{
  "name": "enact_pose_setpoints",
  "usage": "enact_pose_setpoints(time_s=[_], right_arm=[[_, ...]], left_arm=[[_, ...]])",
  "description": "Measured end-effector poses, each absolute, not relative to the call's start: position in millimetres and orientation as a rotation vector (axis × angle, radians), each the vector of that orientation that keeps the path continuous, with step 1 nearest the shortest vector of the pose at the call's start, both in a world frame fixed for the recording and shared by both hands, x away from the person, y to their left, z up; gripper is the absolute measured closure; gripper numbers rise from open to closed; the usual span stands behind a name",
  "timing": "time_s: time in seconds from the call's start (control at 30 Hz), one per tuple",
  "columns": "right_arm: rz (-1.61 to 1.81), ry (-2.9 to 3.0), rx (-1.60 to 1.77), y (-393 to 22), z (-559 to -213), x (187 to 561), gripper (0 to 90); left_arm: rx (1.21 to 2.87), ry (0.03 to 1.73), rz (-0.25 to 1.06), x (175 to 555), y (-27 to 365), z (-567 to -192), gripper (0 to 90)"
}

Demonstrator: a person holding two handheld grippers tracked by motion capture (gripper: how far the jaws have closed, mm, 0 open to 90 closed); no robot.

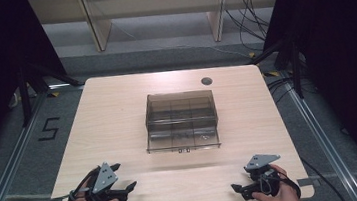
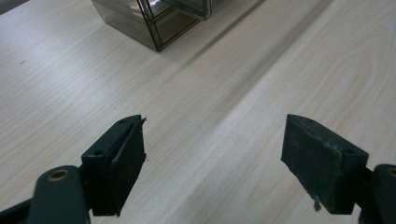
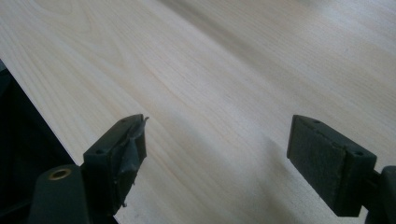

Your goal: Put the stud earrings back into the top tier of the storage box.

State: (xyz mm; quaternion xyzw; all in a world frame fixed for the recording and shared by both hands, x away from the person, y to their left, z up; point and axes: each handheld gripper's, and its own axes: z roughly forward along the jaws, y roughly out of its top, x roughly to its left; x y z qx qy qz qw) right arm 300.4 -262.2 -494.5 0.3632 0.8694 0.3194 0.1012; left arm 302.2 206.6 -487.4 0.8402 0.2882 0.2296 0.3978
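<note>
A smoky see-through compartment box (image 1: 181, 120) sits at the middle of the light wooden table (image 1: 108, 118), its lid raised at the back. In the left gripper view one corner of the box (image 2: 154, 23) lies far ahead. My left gripper (image 1: 125, 175) rests near the front left of the table, held by a hand, jaws wide apart with nothing between them (image 2: 215, 126). Close to the front right edge, my right gripper (image 1: 240, 177) points leftward. It is open too, with bare wood between its pads (image 3: 217, 123).
A small round dark grommet (image 1: 206, 81) is set in the table behind the box. Bare wood spreads between the box and both grippers. The table's edge (image 3: 28, 107) runs just left of the right gripper. Cables and metal rails lie on the floor around the table.
</note>
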Motion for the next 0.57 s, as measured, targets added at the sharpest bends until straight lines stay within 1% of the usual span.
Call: enact_pose_setpoints(time_s=[0.57], right_arm=[[0.929, 2.555, 1.093, -264.9, -492.8, 298.5, 20.0]], left_arm=[[2.13, 0.73, 0.585, 301.9, 206.0, -487.2, 21.0]])
